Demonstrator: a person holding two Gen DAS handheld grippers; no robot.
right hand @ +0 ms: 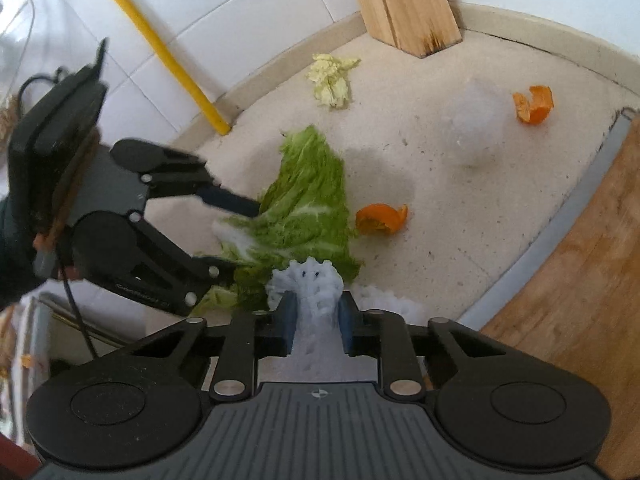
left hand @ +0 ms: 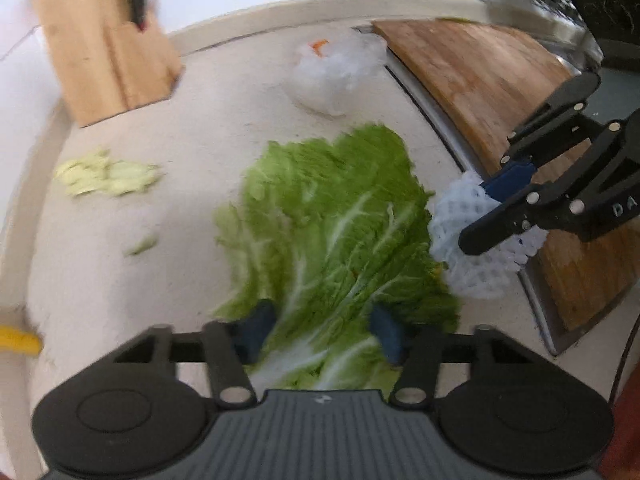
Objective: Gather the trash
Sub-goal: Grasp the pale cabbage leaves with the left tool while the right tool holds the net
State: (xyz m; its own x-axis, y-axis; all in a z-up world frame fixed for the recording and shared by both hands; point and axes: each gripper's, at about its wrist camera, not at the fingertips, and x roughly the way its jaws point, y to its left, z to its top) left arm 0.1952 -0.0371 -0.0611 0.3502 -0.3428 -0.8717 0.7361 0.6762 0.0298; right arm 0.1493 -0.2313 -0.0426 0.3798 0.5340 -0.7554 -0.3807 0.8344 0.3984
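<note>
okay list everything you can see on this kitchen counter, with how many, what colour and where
cabbage leaf: one, green, centre of counter, between left gripper's fingers
foam net: one, white, beside leaf, clamped in right gripper
cabbage scraps: one pile, pale yellow-green, near knife block
orange peel: two pieces, orange, on counter right of leaf
plastic bag: one, clear white, back of counter
knife block: one, wooden, by wall
cutting board: one, wooden, right side
left gripper: black, around leaf
right gripper: black, on net

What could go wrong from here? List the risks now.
The left gripper straddles the limp cabbage leaf; it could tear or slide out when lifted. The right gripper pinches only part of the white foam net, which might slip. Both grippers work close together and could collide.
</note>
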